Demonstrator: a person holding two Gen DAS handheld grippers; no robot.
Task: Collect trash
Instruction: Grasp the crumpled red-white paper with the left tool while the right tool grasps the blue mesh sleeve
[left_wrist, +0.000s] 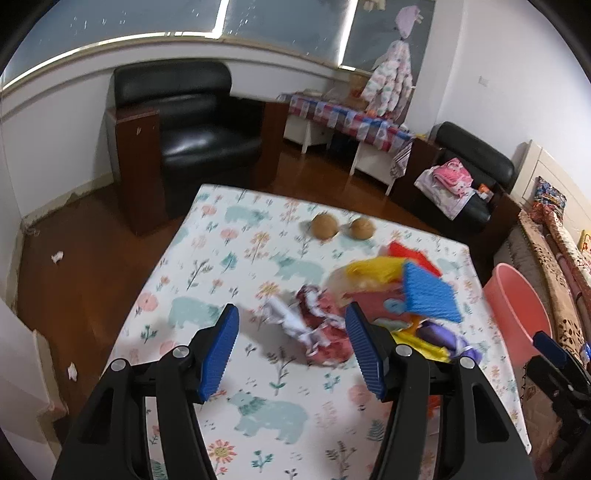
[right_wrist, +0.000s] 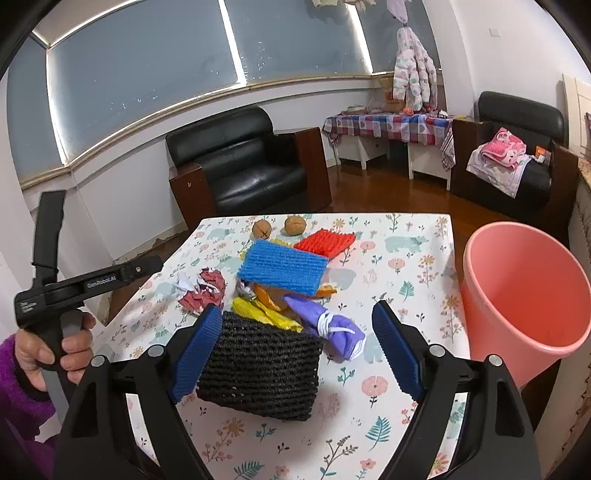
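Note:
A pile of trash lies on the flower-print table (left_wrist: 207, 280): a crumpled red and white paper (left_wrist: 314, 325) (right_wrist: 203, 290), a blue ribbed pad (left_wrist: 430, 295) (right_wrist: 282, 267), a red ribbed pad (right_wrist: 325, 242), yellow wrappers (right_wrist: 266, 314), orange peel (right_wrist: 269, 297) and a purple bundle (right_wrist: 332, 325). My left gripper (left_wrist: 291, 350) is open, just short of the crumpled paper. My right gripper (right_wrist: 299, 354) is open above a black woven block (right_wrist: 258, 373). A pink bucket (right_wrist: 524, 291) (left_wrist: 517, 314) stands at the table's right side.
Two walnuts (right_wrist: 279, 227) (left_wrist: 341, 226) sit at the table's far edge. A black armchair (left_wrist: 184, 129) stands behind the table, another (right_wrist: 517, 147) holds clothes at the right. Paper scraps (left_wrist: 57, 256) lie on the wooden floor at the left.

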